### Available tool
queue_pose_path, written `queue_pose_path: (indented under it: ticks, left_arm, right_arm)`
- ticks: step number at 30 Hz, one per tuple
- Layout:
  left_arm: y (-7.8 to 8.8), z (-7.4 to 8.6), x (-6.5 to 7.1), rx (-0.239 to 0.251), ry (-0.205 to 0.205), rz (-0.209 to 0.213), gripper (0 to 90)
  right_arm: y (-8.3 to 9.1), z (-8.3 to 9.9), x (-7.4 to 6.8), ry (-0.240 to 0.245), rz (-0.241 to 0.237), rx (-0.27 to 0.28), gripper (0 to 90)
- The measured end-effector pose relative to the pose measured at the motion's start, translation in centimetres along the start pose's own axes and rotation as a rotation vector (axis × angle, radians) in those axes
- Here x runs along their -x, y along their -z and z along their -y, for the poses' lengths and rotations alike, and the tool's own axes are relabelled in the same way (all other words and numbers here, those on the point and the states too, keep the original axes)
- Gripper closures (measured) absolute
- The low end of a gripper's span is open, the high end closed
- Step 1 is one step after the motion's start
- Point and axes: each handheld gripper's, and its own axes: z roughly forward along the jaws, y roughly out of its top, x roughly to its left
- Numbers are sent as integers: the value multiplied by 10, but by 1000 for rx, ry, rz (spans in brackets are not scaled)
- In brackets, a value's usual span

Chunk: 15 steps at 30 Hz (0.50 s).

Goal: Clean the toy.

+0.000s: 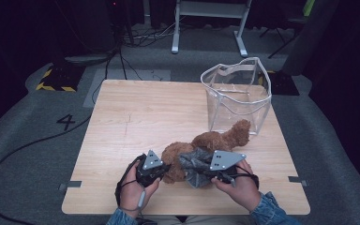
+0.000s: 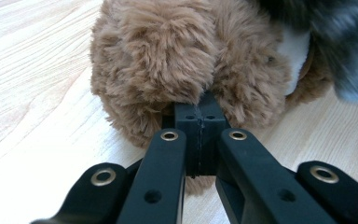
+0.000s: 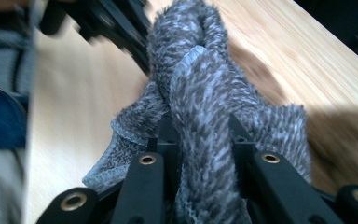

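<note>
Our left gripper (image 2: pixel 200 119) has its fingers pressed together, pinching the brown plush dog (image 2: pixel 177 60) on the bench (image 1: pixel 136 117); our right gripper (image 3: pixel 200 140) pinches the grey cloth (image 3: pixel 200 93).

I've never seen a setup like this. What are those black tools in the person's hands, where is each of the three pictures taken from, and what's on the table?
There is no robot here: a person sits at a wooden table and holds a hand-operated gripper in each hand. Each gripper has two black jaws and a small camera.

The high view looks down from above the person. The other two pictures come from the cameras on the grippers, looking along their jaws.

The left gripper is shut on the fur of a brown plush dog; the left gripper view shows its jaws pinching the fur. The right gripper is shut on a grey fuzzy cloth, which lies over the dog's middle. Behind the dog stands an empty clear plastic bag, its top open.
</note>
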Motion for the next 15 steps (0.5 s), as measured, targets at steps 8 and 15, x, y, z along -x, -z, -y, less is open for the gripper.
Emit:
queue_pose_path:
  ticks: [8, 15]
  left_arm:
    - [-1, 0, -3, 11, 9, 2, 899]
    - [-1, 1, -4, 6, 16, -4, 899]
  right_arm:
    - [23, 42, 12, -30, 69, -51, 742]
    - [55, 71, 28, -155, 155, -65, 741]
